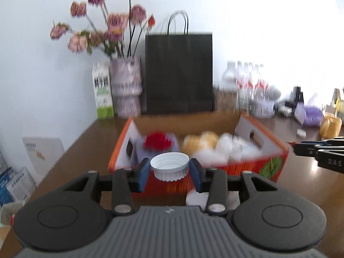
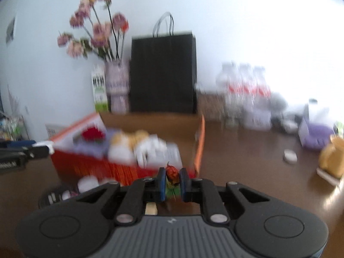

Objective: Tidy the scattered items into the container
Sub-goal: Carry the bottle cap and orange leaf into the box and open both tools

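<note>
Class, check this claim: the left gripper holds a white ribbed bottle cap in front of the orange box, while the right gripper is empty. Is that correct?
Not quite. The right gripper is not empty: the right wrist view shows it shut on a small red artificial flower with a green stem. The rest stands: the left gripper holds the white ribbed bottle cap in front of the orange box.

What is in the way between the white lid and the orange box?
Nothing visible blocks it. The left hand-held gripper holds the white lid just in front of the orange box, whose top is open. The box already holds a red flower and other items.
</note>
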Demonstrator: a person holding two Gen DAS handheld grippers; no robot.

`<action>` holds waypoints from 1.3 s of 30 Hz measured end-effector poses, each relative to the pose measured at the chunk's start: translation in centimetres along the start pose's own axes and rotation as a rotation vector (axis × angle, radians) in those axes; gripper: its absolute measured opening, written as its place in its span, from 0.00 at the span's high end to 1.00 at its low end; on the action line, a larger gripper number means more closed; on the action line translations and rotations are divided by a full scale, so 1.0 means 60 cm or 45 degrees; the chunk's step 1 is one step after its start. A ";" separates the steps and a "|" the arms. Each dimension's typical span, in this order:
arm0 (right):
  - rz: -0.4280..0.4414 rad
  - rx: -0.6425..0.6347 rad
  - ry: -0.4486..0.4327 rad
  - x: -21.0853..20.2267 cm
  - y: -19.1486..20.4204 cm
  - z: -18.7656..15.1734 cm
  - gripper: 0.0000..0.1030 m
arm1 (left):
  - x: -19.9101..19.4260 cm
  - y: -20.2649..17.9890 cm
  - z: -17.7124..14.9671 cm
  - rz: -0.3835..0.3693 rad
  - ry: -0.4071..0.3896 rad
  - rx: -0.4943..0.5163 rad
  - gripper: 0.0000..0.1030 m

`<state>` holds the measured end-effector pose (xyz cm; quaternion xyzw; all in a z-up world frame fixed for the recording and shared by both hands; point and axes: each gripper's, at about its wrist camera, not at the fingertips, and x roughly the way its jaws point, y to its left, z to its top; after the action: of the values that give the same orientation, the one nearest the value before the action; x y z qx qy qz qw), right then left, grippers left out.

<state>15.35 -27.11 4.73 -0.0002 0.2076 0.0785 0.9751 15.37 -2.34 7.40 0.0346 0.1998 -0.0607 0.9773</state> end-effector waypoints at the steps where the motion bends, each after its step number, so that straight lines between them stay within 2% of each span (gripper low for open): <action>1: 0.006 0.001 -0.021 0.009 0.004 0.015 0.88 | 0.008 -0.005 0.014 0.004 -0.017 -0.004 0.60; 5: 0.032 0.027 -0.066 0.057 0.020 0.058 0.88 | 0.048 -0.019 0.059 0.002 -0.051 -0.077 0.60; 9: 0.037 0.050 -0.072 0.109 0.032 0.073 0.88 | 0.096 -0.026 0.075 0.021 -0.071 -0.127 0.60; 13: 0.024 0.055 -0.038 0.153 0.034 0.055 0.88 | 0.145 -0.028 0.061 0.082 -0.092 -0.102 0.60; 16: 0.011 0.036 0.024 0.176 0.031 0.033 0.88 | 0.176 -0.023 0.046 0.105 -0.028 -0.076 0.60; 28: 0.001 0.040 0.065 0.183 0.036 0.011 0.86 | 0.205 -0.024 0.012 0.161 0.046 -0.032 0.60; 31: -0.005 0.034 0.062 0.182 0.037 0.009 0.85 | 0.205 -0.024 0.010 0.177 0.046 -0.032 0.54; 33: -0.004 0.033 0.048 0.178 0.037 0.009 0.77 | 0.205 -0.024 0.008 0.183 0.042 -0.034 0.49; 34: -0.007 0.033 0.038 0.174 0.038 0.010 0.67 | 0.203 -0.024 0.007 0.182 0.037 -0.037 0.44; 35: -0.012 0.031 0.029 0.172 0.038 0.010 0.57 | 0.201 -0.023 0.007 0.187 0.031 -0.038 0.34; 36: -0.017 0.027 0.019 0.169 0.039 0.011 0.52 | 0.198 -0.023 0.008 0.203 0.020 -0.039 0.28; 37: -0.019 0.024 0.007 0.166 0.040 0.011 0.43 | 0.195 -0.024 0.008 0.220 0.005 -0.039 0.18; 38: -0.018 0.021 -0.004 0.162 0.040 0.012 0.37 | 0.189 -0.024 0.008 0.240 -0.021 -0.042 0.11; 39: -0.017 0.016 -0.016 0.158 0.042 0.013 0.36 | 0.185 -0.025 0.009 0.252 -0.044 -0.044 0.08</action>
<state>23.80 -23.16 1.69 0.0048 0.2020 0.0708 0.9768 25.52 -5.03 3.48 0.0361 0.1795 0.0390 0.9823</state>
